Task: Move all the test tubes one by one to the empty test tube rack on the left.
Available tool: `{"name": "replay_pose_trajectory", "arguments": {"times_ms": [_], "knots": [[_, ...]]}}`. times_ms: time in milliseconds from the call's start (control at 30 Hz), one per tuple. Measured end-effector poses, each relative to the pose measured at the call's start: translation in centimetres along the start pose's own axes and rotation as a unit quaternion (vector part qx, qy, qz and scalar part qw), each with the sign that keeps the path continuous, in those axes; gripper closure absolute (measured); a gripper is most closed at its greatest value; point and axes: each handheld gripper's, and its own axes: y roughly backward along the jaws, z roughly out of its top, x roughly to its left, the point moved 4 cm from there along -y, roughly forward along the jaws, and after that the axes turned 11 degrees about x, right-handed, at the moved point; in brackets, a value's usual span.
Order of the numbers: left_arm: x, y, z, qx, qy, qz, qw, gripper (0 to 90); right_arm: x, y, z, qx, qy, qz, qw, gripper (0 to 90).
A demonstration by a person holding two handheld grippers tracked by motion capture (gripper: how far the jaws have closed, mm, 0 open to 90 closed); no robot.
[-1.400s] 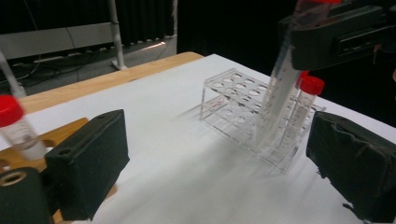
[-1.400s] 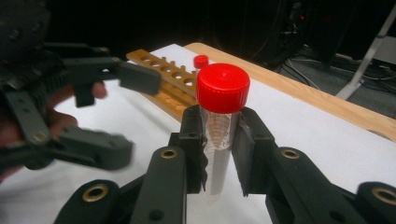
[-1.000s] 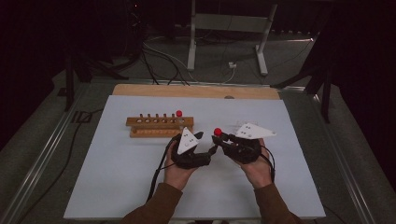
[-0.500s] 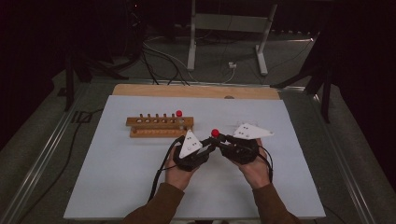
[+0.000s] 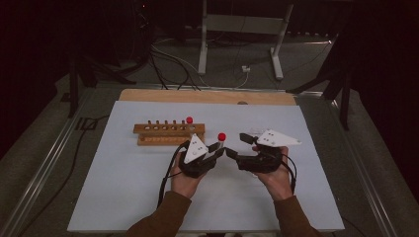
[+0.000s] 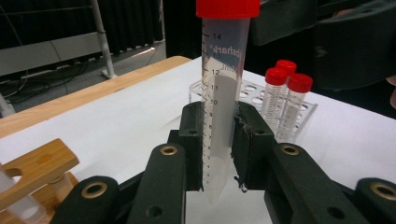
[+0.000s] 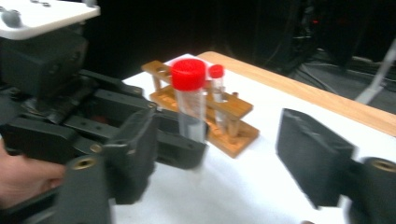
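Left gripper (image 6: 218,154) has its jaws clamped on a red-capped graduated centrifuge tube (image 6: 223,93): in the left gripper view both pads press the tube's lower half from either side, the tube stands upright, its conical tip pokes out just below the pads and the red cap sits well above them. In the high view the same left gripper (image 5: 221,147) holds the tube (image 5: 222,139) with the cap up, between the two hands over the white table top (image 5: 123,197). Right gripper (image 5: 235,146) sits just beside the tube in the high view, jaws facing it; its jaws have just been opening and now stand wide apart. In the right gripper view the tube (image 7: 190,105) is beyond the left-hand jaw, gripped by the left gripper (image 7: 177,140), and neither of the right gripper's own pads touches it; nothing but bare table lies between them. Beyond the jaws in that view stands a wooden tube rack (image 7: 219,114) with one more red-capped tube (image 7: 216,81) in it. In the left gripper view, a clear plastic rack (image 6: 261,95) with three red-capped tubes (image 6: 287,100) stands past the right-hand jaw, apart from it.
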Motion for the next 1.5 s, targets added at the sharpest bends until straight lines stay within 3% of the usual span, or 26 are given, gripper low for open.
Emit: {"name": "replay_pose_trajectory", "arguments": {"times_ms": [267,400,933,1500], "knots": [[1.2,0.7,-0.1,-0.003,0.009,0.010,0.9999,76.1,-1.5,0.9,-1.0,0.000,-0.017,-0.033,0.9993,3.6],[1.9,1.1,-0.1,-0.006,0.013,0.014,0.9998,76.1,-2.2,1.4,-1.6,0.001,-0.019,-0.045,0.9988,0.8],[5.0,3.3,-0.5,-0.024,0.036,0.038,0.9984,75.9,-5.2,4.0,-3.9,-0.001,-0.043,-0.077,0.9961,0.0],[7.8,4.1,-0.4,-0.029,0.046,0.074,0.9958,75.8,-6.3,4.8,-5.4,-0.011,-0.063,-0.087,0.9941,0.0]]}}
